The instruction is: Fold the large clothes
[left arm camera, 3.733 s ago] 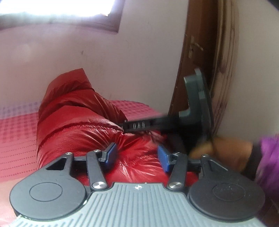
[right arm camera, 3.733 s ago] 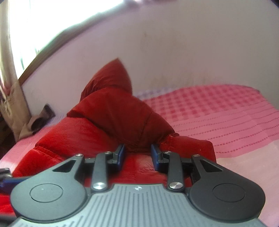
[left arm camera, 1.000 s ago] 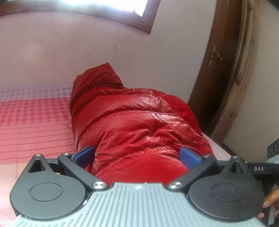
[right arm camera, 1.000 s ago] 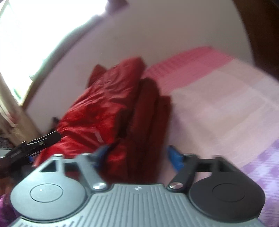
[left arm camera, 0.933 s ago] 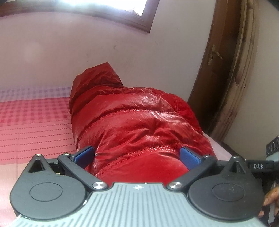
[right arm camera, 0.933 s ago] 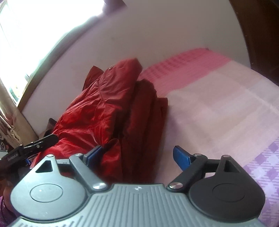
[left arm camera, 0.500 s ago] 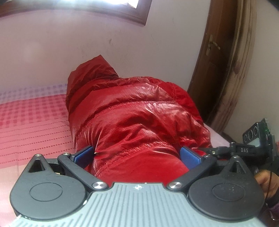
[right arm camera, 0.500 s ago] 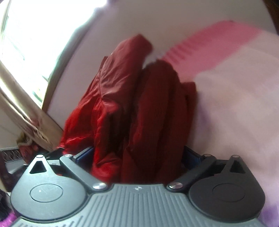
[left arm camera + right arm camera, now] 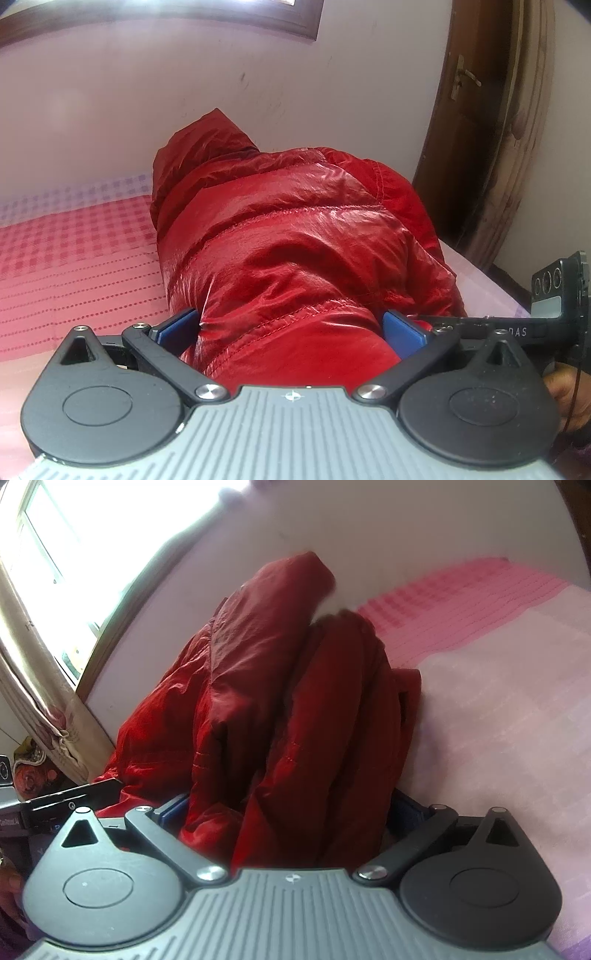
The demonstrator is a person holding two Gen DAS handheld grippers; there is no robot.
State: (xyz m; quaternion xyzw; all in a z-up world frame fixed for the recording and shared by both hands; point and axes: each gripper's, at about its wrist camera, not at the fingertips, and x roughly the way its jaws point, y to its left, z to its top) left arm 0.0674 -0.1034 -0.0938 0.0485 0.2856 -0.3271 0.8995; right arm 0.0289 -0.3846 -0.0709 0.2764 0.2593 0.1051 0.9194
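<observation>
A shiny red puffer jacket [image 9: 295, 229] lies folded into a long bundle on the pink bed [image 9: 74, 251], its hood end toward the far wall. My left gripper [image 9: 290, 326] is open wide, and the near end of the bundle bulges between its blue pads [image 9: 177, 325]. In the right wrist view the same jacket [image 9: 280, 686] appears as stacked dark red folds. My right gripper [image 9: 290, 808] is also open wide, with the folds filling the space between its fingers. The right blue pad is mostly hidden behind cloth.
The other tool's camera block [image 9: 554, 291] and a hand [image 9: 565, 387] sit at the right edge of the left view. A brown door [image 9: 480, 129] stands behind it. A window [image 9: 44, 554] and curtain [image 9: 37, 701] are at left. The pink bedspread [image 9: 498, 709] stretches right of the jacket.
My right gripper has swung in to the jacket's end, so the folds now sit between its wide-open fingers. The left gripper has barely moved. The right tool has come into the left view.
</observation>
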